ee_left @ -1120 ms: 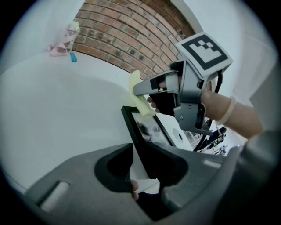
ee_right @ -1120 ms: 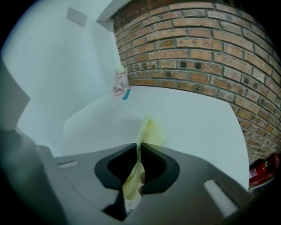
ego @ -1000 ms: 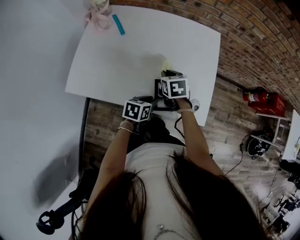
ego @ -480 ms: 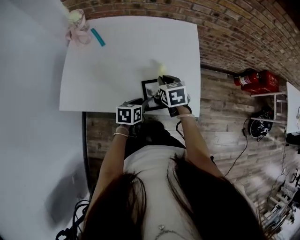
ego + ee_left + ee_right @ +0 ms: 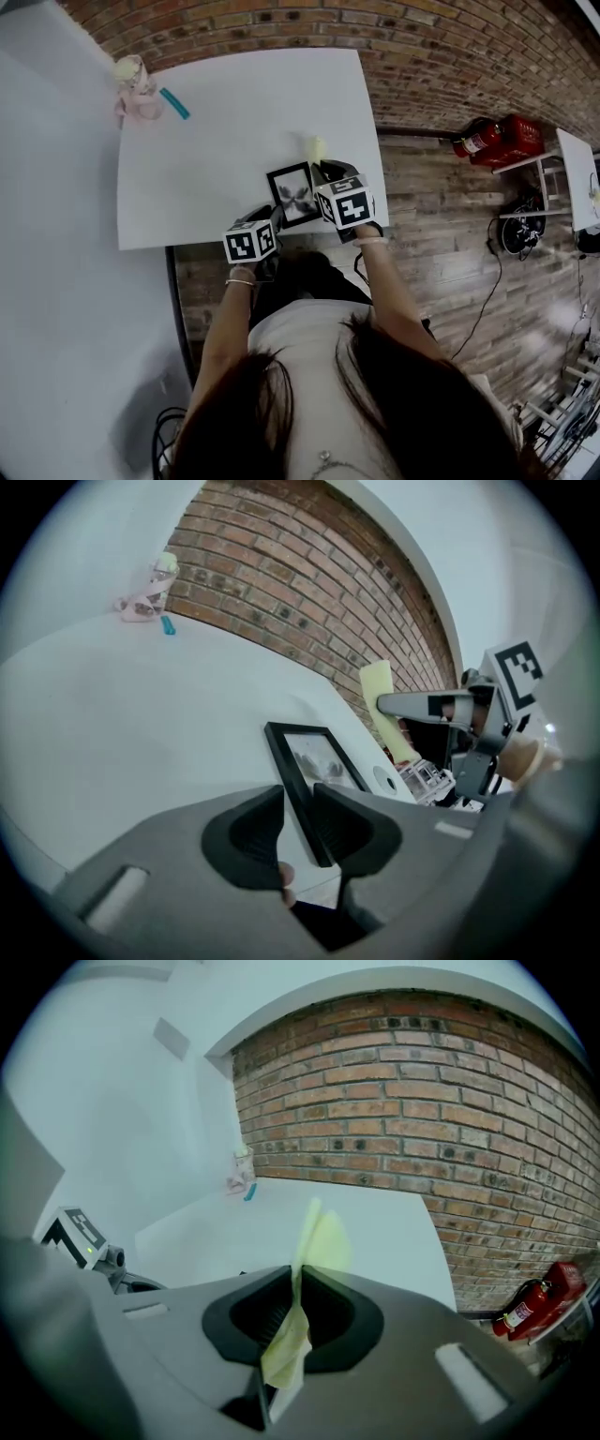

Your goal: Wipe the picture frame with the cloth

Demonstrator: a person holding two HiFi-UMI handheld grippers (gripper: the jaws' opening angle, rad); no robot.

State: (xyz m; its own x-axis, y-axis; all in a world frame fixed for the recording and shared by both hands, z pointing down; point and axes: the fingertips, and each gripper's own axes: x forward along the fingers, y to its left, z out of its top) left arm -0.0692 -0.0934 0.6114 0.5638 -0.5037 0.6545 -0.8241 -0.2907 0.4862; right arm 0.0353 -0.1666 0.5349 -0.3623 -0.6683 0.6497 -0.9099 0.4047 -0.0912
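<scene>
A black picture frame with a pale print lies near the front edge of the white table. My left gripper is shut on the frame's near left edge; in the left gripper view the black edge passes between the two pads. My right gripper is just right of the frame and shut on a pale yellow cloth. That cloth sticks up past the jaws and hangs below them. The left gripper view also shows the right gripper with the cloth above the frame's far right corner.
A pink object and a teal stick sit at the table's far left corner. A brick wall runs behind the table. A red fire extinguisher lies on the floor to the right. The table's front edge is just under my grippers.
The head view has swung. The frame now shows whole between the grippers, where the right gripper's cube covered part of it before. The left gripper has come closer to the frame's edge.
</scene>
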